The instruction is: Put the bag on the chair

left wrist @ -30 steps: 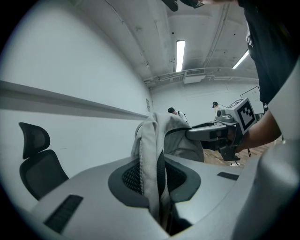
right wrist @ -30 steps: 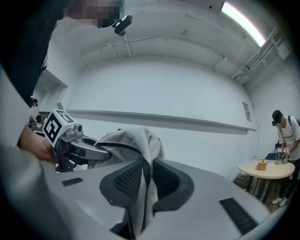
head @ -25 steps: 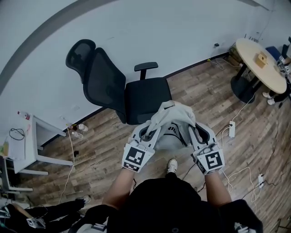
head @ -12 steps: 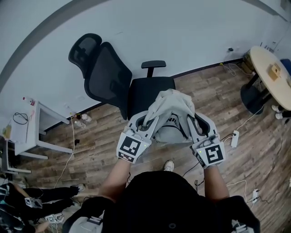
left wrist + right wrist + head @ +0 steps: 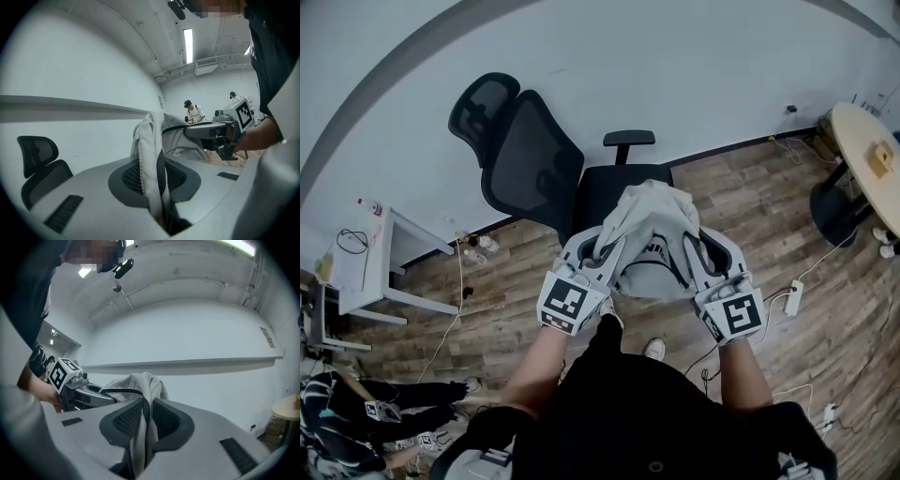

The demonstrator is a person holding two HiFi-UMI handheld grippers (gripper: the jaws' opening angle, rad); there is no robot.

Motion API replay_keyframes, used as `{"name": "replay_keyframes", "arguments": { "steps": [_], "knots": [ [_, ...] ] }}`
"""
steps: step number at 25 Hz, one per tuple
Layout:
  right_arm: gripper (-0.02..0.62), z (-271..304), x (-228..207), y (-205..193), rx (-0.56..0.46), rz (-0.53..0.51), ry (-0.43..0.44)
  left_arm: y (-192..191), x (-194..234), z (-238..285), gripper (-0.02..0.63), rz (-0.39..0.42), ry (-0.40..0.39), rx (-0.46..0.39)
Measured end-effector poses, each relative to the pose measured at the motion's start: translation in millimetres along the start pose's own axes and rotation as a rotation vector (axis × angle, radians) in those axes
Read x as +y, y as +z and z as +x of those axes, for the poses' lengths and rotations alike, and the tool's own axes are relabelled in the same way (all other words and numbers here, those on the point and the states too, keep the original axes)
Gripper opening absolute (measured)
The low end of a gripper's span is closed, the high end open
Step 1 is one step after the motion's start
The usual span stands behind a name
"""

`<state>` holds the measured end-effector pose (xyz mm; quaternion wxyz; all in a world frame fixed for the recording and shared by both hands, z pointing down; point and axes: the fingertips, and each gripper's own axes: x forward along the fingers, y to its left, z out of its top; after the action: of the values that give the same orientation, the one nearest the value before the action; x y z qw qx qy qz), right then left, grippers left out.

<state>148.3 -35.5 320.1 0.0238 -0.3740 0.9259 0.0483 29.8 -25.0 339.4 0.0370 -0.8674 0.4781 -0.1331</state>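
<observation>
A light grey fabric bag (image 5: 649, 220) hangs in the air between my two grippers, just in front of the seat of a black office chair (image 5: 619, 187). My left gripper (image 5: 598, 251) is shut on the bag's left edge, and its own view shows a fold of grey cloth (image 5: 152, 164) pinched between the jaws. My right gripper (image 5: 698, 246) is shut on the bag's right edge, with cloth (image 5: 143, 427) squeezed between its pads. The chair's mesh backrest (image 5: 530, 159) and headrest (image 5: 35, 150) lean to the left.
A white wall stands behind the chair. A small white side table (image 5: 370, 272) sits at the left, a round wooden table (image 5: 872, 159) at the right. Cables and a power strip (image 5: 789, 298) lie on the wood floor. A person crouches at the lower left (image 5: 356, 431).
The chair has drawn nearer and now sits more centrally ahead. Both grippers keep their hold on the bag, which is carried slightly higher and closer to the seat.
</observation>
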Motion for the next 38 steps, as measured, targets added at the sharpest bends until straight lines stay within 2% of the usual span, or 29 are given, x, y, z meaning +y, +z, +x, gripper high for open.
{"name": "replay_keyframes", "arguments": {
  "steps": [12, 18, 24, 31, 38],
  "knots": [
    [0.077, 96, -12, -8, 0.012, -0.021, 0.019, -16, 85, 25, 0.063, -0.04, 0.027, -0.035],
    [0.077, 193, -19, -22, 0.067, -0.026, 0.04, -33, 175, 53, 0.063, -0.082, 0.046, -0.038],
    [0.078, 209, -28, -43, 0.078, -0.048, 0.011, -48, 183, 64, 0.063, -0.082, 0.046, -0.025],
    [0.079, 280, -39, -72, 0.14, -0.033, -0.003, -78, 245, 93, 0.063, -0.117, 0.015, 0.012],
    [0.08, 319, -42, -96, 0.161, -0.025, -0.004, -107, 277, 106, 0.063, -0.149, -0.027, 0.048]
  ]
}}
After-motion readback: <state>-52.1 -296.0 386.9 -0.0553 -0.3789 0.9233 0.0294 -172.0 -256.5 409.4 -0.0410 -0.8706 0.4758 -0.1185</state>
